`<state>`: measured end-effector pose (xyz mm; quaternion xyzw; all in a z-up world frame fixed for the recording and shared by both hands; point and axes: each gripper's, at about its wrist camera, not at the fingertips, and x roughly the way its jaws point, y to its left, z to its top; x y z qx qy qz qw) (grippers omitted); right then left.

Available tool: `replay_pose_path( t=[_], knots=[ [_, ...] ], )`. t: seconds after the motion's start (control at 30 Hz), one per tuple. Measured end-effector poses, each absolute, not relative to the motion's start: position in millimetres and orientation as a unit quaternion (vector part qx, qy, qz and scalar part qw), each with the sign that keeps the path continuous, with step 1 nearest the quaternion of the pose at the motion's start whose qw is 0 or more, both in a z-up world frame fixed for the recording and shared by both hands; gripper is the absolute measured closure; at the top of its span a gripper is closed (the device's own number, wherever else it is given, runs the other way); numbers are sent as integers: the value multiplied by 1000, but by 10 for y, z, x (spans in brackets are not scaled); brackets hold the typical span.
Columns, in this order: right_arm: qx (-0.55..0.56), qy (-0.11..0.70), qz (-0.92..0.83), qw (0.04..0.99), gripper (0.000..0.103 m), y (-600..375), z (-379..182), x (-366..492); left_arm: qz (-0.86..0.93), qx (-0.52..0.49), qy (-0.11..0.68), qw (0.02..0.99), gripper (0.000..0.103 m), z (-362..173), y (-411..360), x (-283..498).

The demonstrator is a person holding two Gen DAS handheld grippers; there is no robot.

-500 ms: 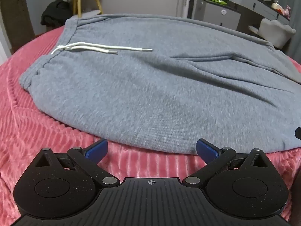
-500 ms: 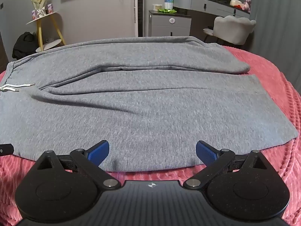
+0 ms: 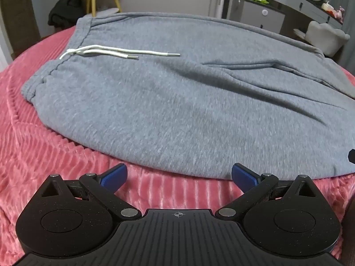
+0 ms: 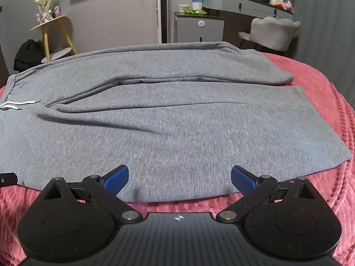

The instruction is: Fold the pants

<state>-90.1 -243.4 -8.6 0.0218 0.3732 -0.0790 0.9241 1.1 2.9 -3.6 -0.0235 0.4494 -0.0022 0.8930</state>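
Observation:
Grey sweatpants (image 3: 177, 102) lie spread flat across a pink ribbed blanket (image 3: 40, 150), waistband to the left, legs running right. A white drawstring (image 3: 115, 52) rests on the fabric near the waistband. My left gripper (image 3: 179, 176) stands open just short of the pants' near edge, nothing between its blue pads. In the right wrist view the same pants (image 4: 177, 119) show both legs side by side, cuffs at the right. My right gripper (image 4: 179, 178) is open over the near hem, its blue pads apart with only flat fabric below them.
The pink blanket (image 4: 328, 115) covers a bed. Behind it stand a yellow-legged side table (image 4: 55, 33), a dark bundle (image 4: 27, 54) on the floor, a grey cabinet (image 4: 198, 27), a vanity with a round mirror, and a pale chair (image 4: 275, 34).
Both views have shifted slightly, with the pants' near edge a little closer to each gripper. The jaws stay wide and the pants lie as before.

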Motion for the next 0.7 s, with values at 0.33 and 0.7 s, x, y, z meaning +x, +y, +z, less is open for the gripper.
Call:
replay_pose_path(
  t=[0.33, 0.7],
  knots=[
    [24, 373, -79, 924, 4, -2441, -91, -901, -3, -27, 452, 892, 0, -46, 28, 5],
    [23, 371, -79, 925, 4, -2445, -89, -913, -3, -29, 453, 891, 0, -45, 25, 8]
  ],
)
